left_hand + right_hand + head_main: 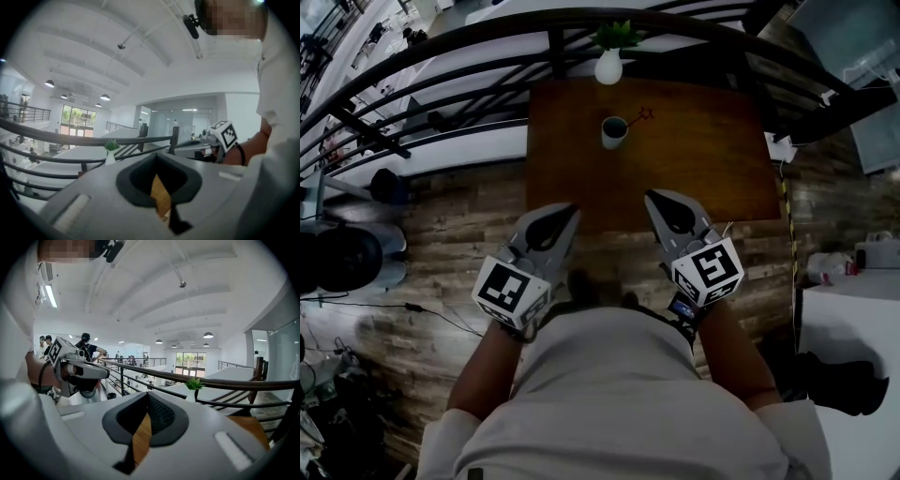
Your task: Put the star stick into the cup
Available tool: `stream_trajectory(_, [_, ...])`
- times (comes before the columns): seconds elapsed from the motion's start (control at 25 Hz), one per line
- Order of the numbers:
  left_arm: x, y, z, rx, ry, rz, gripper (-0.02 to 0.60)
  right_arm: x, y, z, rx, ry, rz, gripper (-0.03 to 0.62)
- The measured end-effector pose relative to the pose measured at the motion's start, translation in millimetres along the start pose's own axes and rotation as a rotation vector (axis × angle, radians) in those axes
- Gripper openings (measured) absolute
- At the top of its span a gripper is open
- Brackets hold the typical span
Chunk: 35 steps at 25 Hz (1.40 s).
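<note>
On the far half of the brown table [712, 169] stands a small grey cup [614, 132]. A thin stick with a red star [645, 114] leans up and to the right from the cup's rim; its lower end appears to be inside the cup. My left gripper [568, 212] and right gripper [652, 198] are held close to my body, over the table's near edge and well short of the cup. Both are shut with nothing between the jaws. The left gripper [157, 157] and right gripper [147, 397] views look upward over the railing and do not show the cup.
A white vase with a green plant [608, 64] stands at the table's far edge, behind the cup. A black curved railing [487, 66] runs behind the table. A small white object [780, 147] sits at the table's right edge. Several people stand far off in the right gripper view.
</note>
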<state>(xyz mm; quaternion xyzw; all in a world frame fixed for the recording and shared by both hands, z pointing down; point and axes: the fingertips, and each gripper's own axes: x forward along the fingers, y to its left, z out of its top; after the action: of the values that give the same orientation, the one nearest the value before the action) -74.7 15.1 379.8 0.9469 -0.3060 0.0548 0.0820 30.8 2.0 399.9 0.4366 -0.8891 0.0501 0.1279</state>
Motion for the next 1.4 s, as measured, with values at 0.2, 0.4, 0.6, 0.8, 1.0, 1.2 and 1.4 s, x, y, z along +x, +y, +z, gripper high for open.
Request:
stream_trajectory(0.2, [22.3, -43.2, -0.2, 0.001, 0.001, 0.030, 0.003, -46.9, -17.5, -15.1, -0.009, -0.003, 0.034, 0.008])
stream_trajectory(0.4, [26.0, -84.4, -8.8, -0.002, 0.006, 0.068, 0.003, -88.2, -20.7, -37.5, -0.003, 0.005, 0.072, 0.008])
stream_trajectory(0.6, [34.2, -135.1, -22.8, -0.022, 0.008, 0.101, 0.003, -134.2, -16.6, -55.2, -0.007, -0.005, 0.119, 0.008])
stream_trajectory(0.8, [36.9, -183.4, -33.8, -0.024, 0.008, 0.114, 0.003, -175.7, -13.9, -69.7, -0.010, -0.010, 0.152, 0.008])
stream_trajectory(1.0, [30.5, -218.1, -35.1, -0.025, 0.004, 0.141, 0.003, -212.1, -8.9, -71.4, -0.026, -0.016, 0.177, 0.008])
stream_trajectory(1.2, [26.1, -237.1, -42.3, -0.038, 0.011, 0.155, 0.003, -233.5, -7.9, -79.6, -0.007, -0.019, 0.181, 0.008])
stream_trajectory(1.4, [21.7, -243.8, -39.6, -0.037, 0.014, 0.165, 0.003, -240.7, -4.4, -75.6, -0.002, -0.024, 0.188, 0.008])
